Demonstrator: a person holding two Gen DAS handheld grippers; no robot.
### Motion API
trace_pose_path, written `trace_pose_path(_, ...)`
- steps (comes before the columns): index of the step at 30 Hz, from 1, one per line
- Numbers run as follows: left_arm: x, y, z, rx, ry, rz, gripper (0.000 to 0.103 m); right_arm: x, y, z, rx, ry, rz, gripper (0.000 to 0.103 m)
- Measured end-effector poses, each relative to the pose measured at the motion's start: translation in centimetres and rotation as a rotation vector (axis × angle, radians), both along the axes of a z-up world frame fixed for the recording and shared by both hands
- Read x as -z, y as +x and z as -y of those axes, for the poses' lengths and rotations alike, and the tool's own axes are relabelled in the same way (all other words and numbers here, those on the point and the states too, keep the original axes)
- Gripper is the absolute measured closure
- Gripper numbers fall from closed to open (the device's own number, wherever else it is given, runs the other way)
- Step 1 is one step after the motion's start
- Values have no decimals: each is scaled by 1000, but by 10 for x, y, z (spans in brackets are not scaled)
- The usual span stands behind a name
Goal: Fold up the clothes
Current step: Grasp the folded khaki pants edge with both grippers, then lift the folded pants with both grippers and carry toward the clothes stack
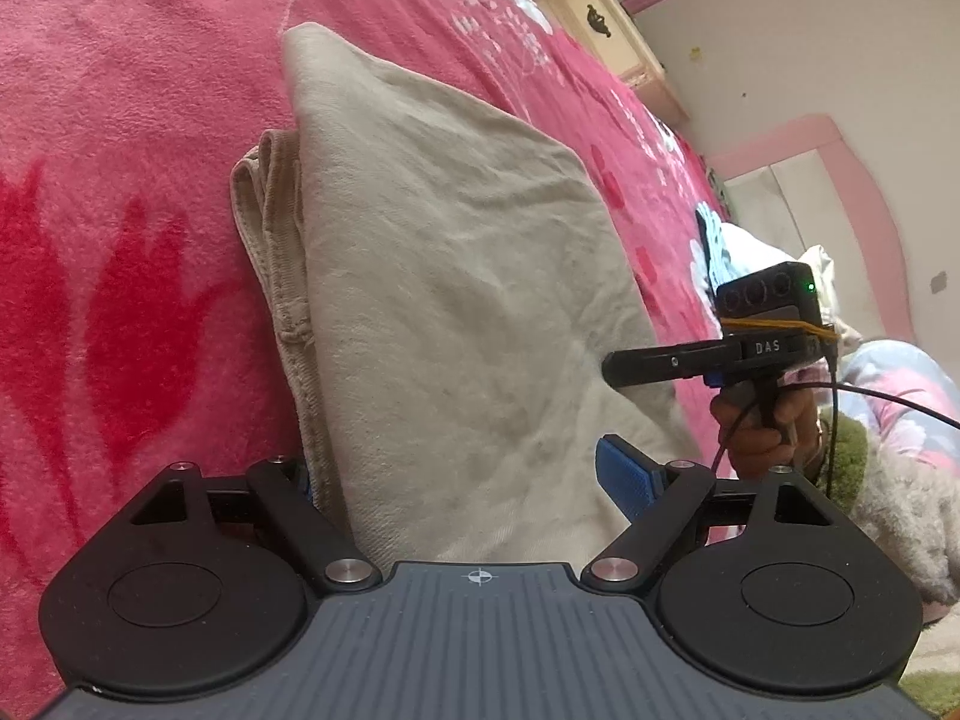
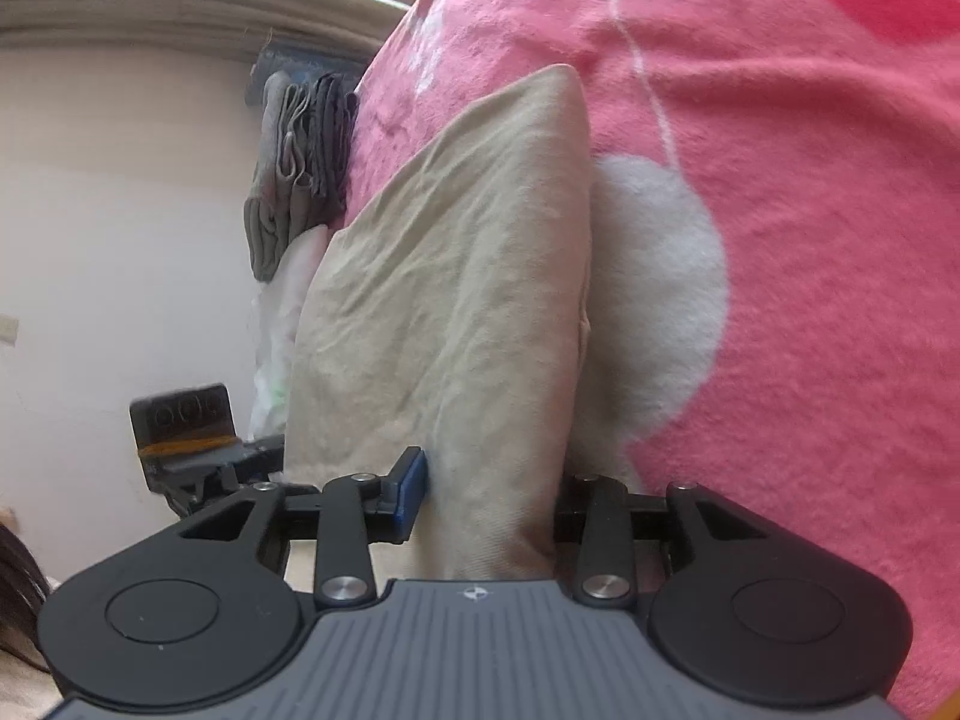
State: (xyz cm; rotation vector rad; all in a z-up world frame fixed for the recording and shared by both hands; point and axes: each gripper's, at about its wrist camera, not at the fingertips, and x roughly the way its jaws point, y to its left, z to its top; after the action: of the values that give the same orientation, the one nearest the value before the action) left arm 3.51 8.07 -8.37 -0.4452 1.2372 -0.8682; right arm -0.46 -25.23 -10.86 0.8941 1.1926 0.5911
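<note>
A beige garment (image 1: 456, 276) lies folded on a pink blanket (image 1: 120, 180), its ribbed hem (image 1: 282, 276) showing at the left side. My left gripper (image 1: 462, 480) has its jaws wide apart around the garment's near edge, one blue pad (image 1: 624, 480) showing. The garment also shows in the right wrist view (image 2: 456, 300). My right gripper (image 2: 486, 498) has its jaws around the near edge of the cloth, the blue pad (image 2: 411, 495) against the fabric. The right gripper also shows in the left wrist view (image 1: 618, 369), held by a hand.
A stack of folded grey clothes (image 2: 300, 168) lies at the far edge of the bed. A white fluffy patch (image 2: 654, 300) is on the blanket beside the garment. A cream cabinet (image 1: 612, 30) and a pink-framed mirror (image 1: 828, 180) stand beyond the bed.
</note>
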Motion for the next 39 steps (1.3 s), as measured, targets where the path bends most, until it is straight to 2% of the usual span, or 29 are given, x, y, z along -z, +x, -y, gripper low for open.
trace_pose_path(4, -1, -1, 7, -18, 12, 7, 19, 7, 3, -7, 10, 19, 7, 67)
trace_pose_path(6, -4, -3, 11, -20, 32, 23, 20, 4, 7, -16, -8, -9, 34, 68)
trace_pose_path(9, -8, -7, 10, -36, 56, 43, 28, -7, 7, -24, -37, -76, 80, 70)
trace_pose_path(11, -8, -7, 6, -63, 51, 33, 37, -11, 5, -26, -33, -92, 94, 72)
trace_pose_path(14, -7, -7, -2, -101, 34, 7, 44, -16, 2, -28, -23, -104, 108, 75)
trace_pose_path(26, -19, -15, -7, -116, 14, 2, 51, -34, 6, -34, -18, -116, 157, 79)
trace_pose_path(39, -35, -21, -6, -125, -26, 33, 51, -48, 5, -45, -36, -146, 193, 80)
